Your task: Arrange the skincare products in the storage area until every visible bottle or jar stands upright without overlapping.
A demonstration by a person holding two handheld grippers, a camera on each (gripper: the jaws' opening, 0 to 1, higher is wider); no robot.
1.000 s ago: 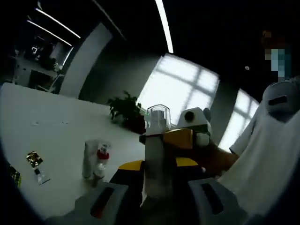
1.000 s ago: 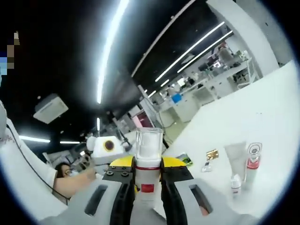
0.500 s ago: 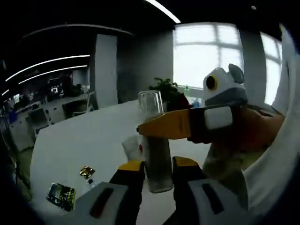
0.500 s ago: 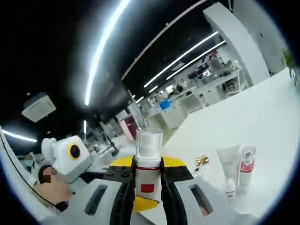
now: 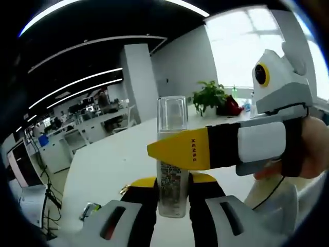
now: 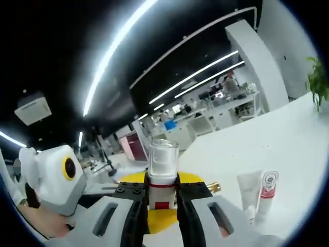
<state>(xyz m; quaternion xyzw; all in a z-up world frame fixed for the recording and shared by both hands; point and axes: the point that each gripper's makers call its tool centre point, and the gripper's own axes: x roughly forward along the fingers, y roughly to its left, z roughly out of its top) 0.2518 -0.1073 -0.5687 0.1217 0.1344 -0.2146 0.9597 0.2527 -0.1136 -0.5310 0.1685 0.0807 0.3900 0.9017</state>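
Observation:
A slim frosted bottle (image 5: 171,177) with a clear cap stands upright between the jaws of my left gripper (image 5: 172,191), which is shut on its lower body. My right gripper (image 5: 181,154) comes in from the right, its yellow jaw lying across the bottle below the cap. In the right gripper view the same bottle (image 6: 163,163), with a red band, is pinched by my right gripper (image 6: 163,194). The left gripper (image 6: 54,180) shows at the left. A white tube (image 6: 249,186) and a red-banded bottle (image 6: 264,194) stand upright together on the white table (image 6: 288,149).
A small gold packet (image 6: 213,186) lies on the table behind the jaws. Another small packet (image 5: 90,208) lies low on the left. A potted plant (image 5: 209,96) stands at the table's far end. A hand (image 5: 314,149) holds the right gripper.
Both views have swung round as the hands turned. The bottle stays clamped by both grippers. The tube and red-banded bottle have left the left gripper view.

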